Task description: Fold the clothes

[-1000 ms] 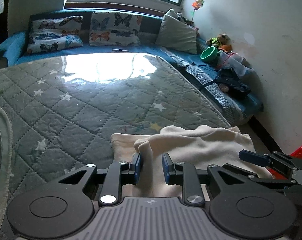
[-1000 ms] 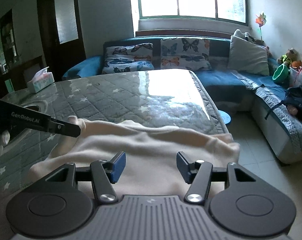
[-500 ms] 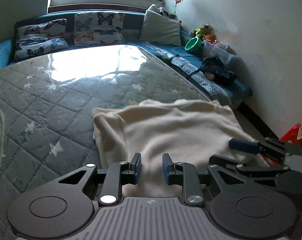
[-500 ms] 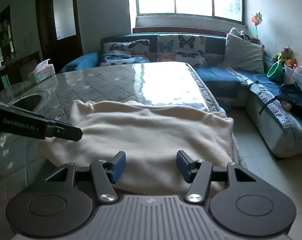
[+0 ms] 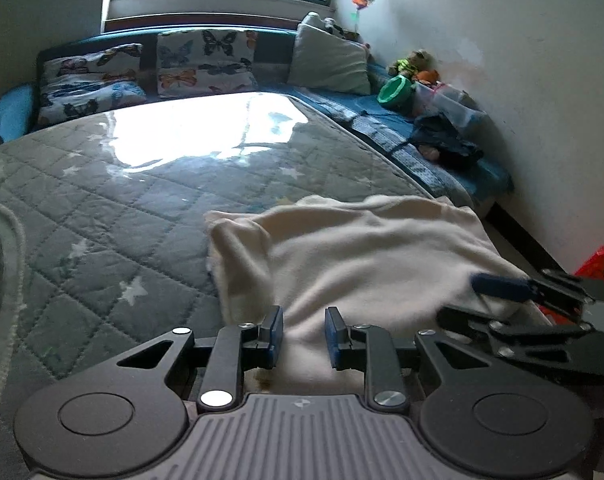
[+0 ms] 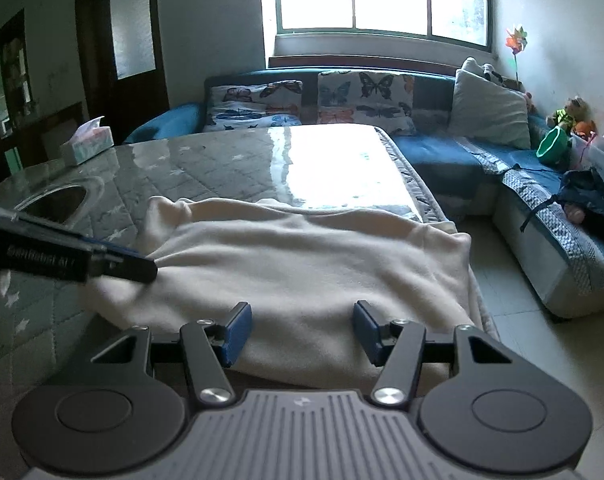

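Left jaws: left gripper (image 5: 303,334) has its pads a narrow gap apart, cream cloth between them; pinched or merely over it, I cannot tell.
Right jaws: right gripper (image 6: 302,332) stands wide apart, empty, over the near hem.
Garment: cream fleece garment (image 6: 302,264) lies spread at the surface's near right corner, its right edge at the drop.
Doing it well: likely grip both near corners evenly, lift low, carry toward 12 o'clock, lining up the edges.
Surface: grey star-quilted cover (image 5: 142,208) under glossy glare.
Room: butterfly cushions (image 6: 365,96) at 12 o'clock, tissue box (image 6: 86,140) at 10 o'clock, green bowl (image 6: 553,144) at 2 o'clock.
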